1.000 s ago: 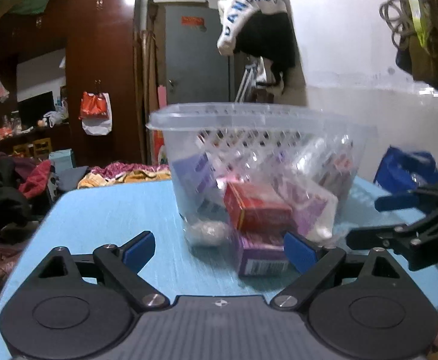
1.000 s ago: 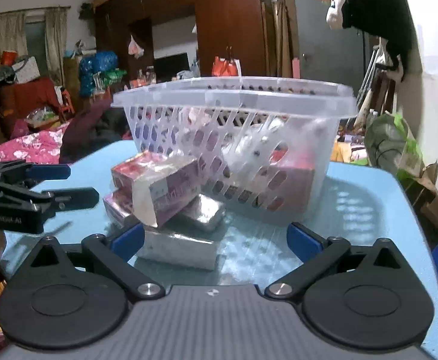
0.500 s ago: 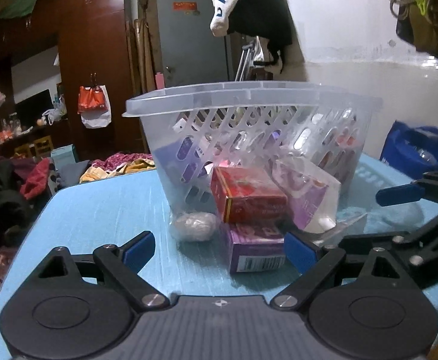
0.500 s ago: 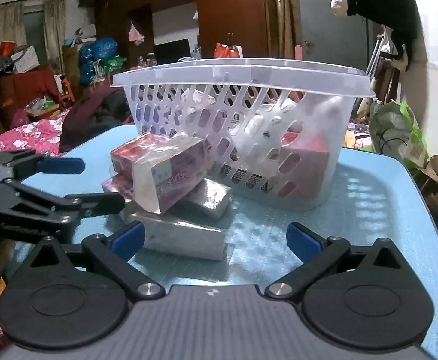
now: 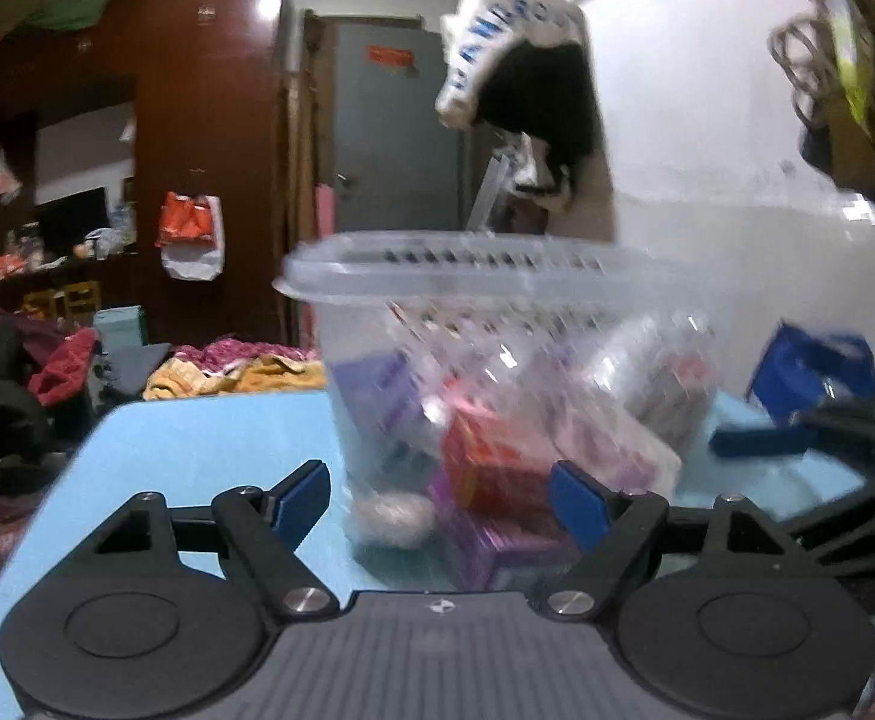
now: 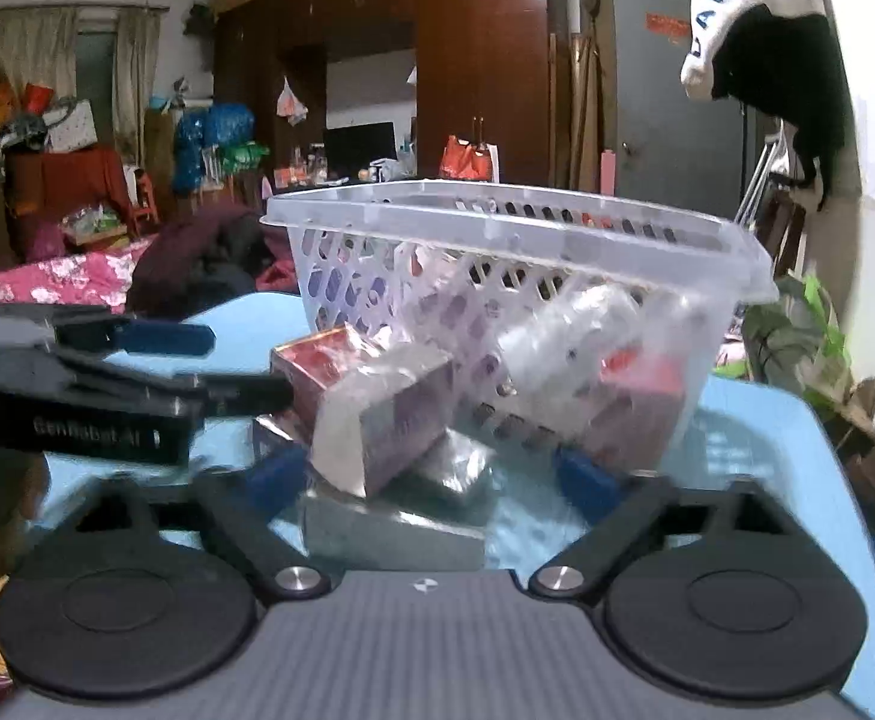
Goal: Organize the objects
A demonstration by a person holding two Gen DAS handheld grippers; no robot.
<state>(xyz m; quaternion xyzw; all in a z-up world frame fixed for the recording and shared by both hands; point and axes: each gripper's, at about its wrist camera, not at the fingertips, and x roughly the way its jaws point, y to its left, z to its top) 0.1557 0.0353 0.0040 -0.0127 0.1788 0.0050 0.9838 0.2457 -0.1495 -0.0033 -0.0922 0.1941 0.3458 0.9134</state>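
Note:
A clear plastic lattice basket [image 5: 497, 276] [image 6: 515, 222] stands on the blue table [image 5: 197, 432], holding several packets. In front of it lie a red box [image 5: 491, 468], a purple box [image 5: 509, 546], a whitish wrapped lump [image 5: 392, 516] and a clear-wrapped pink-purple pack [image 6: 389, 420] over a silver packet [image 6: 395, 531]. My left gripper [image 5: 437, 495] is open, its fingers either side of the red box and lump, touching nothing. My right gripper [image 6: 431, 477] is open around the wrapped pack and silver packet. Each gripper shows in the other's view, the right one [image 5: 809, 450] and the left one [image 6: 125, 372].
The table's left edge [image 5: 59, 480] drops to a cluttered room with clothes and a bed. A blue bag [image 5: 815, 372] sits beyond the table at right. A green plant bag [image 6: 797, 336] stands off the table's far right. A white wall is close at right.
Both grippers have moved closer to the pile in front of the basket. The left view is motion-blurred now. The jaws stay open and nothing has been taken hold of.

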